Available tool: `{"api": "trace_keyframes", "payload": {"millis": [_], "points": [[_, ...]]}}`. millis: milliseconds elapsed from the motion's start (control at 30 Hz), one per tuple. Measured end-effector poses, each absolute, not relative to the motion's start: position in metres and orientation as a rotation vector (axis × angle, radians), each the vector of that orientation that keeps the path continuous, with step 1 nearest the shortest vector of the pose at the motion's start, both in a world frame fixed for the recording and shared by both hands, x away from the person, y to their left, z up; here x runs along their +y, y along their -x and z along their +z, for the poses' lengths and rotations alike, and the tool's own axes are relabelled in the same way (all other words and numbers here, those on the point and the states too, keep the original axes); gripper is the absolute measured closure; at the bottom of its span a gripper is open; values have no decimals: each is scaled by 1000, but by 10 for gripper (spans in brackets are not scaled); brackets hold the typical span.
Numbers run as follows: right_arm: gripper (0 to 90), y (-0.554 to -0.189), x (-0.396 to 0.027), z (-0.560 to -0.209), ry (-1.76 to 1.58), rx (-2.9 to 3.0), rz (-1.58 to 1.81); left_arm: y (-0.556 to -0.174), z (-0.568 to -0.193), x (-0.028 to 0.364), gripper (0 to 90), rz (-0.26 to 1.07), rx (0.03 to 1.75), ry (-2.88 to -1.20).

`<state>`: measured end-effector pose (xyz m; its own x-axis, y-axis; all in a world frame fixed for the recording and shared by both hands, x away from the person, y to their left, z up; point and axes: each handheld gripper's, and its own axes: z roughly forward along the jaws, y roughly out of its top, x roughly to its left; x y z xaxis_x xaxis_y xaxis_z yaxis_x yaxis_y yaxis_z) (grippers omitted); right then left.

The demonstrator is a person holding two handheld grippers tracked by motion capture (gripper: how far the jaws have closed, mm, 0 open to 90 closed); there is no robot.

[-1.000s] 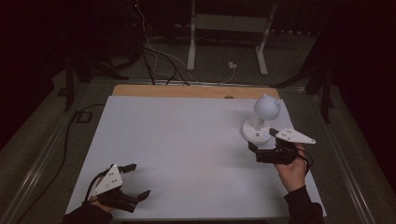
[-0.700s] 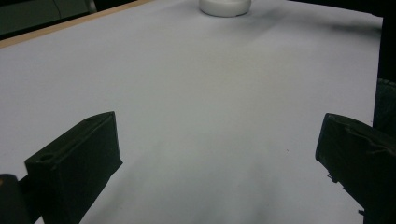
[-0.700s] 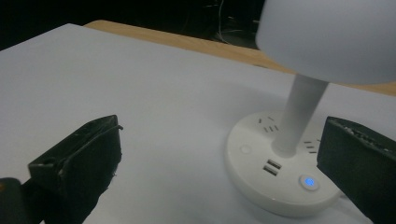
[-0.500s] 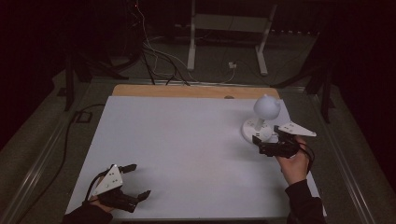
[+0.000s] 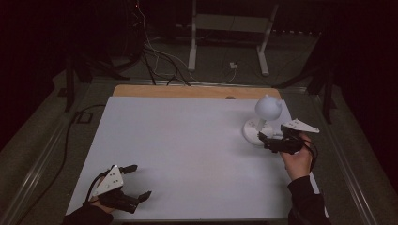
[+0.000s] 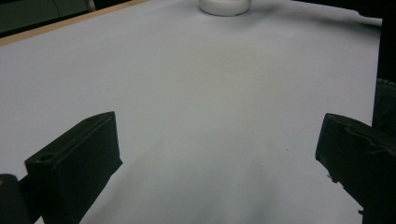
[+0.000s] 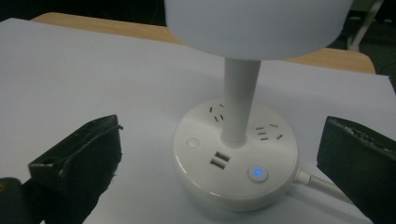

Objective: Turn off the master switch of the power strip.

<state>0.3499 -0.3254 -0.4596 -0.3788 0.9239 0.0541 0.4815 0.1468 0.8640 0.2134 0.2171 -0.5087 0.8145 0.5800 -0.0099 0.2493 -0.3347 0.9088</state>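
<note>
A white desk lamp [image 5: 264, 119] stands on the right far part of the white-covered bench [image 5: 187, 150]. Its round base [image 7: 236, 154] carries sockets, two USB ports and a button glowing blue [image 7: 258, 173]. The right gripper [image 5: 266, 141] sits just beside that base, jaws wide apart and empty. The left gripper [image 5: 137, 182] rests near the bench's front left edge, also wide open, holding nothing. The globe-shaped shade [image 5: 267, 107] seems to have small ear-like bumps.

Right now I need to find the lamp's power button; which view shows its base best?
The right gripper view: the lamp base sits close, with its lit blue button, sockets and USB ports. The high view shows it small; the left gripper view, just its far edge.
</note>
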Motion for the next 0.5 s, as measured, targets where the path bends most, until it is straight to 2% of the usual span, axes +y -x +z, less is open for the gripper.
{"api": "trace_keyframes", "payload": {"millis": [100, 267, 500], "points": [[0, -353, -326, -462, -1341, 1929, 1137, -213, -509, 217, 4, 386, 621, -1928], [53, -359, -328, -472, -1369, 1914, 1080, -213, -509, 217, 4, 386, 624, -1926], [61, -365, -329, -479, -1410, 1861, 1041, -214, -509, 217, 4, 384, 624, -1930]]}}
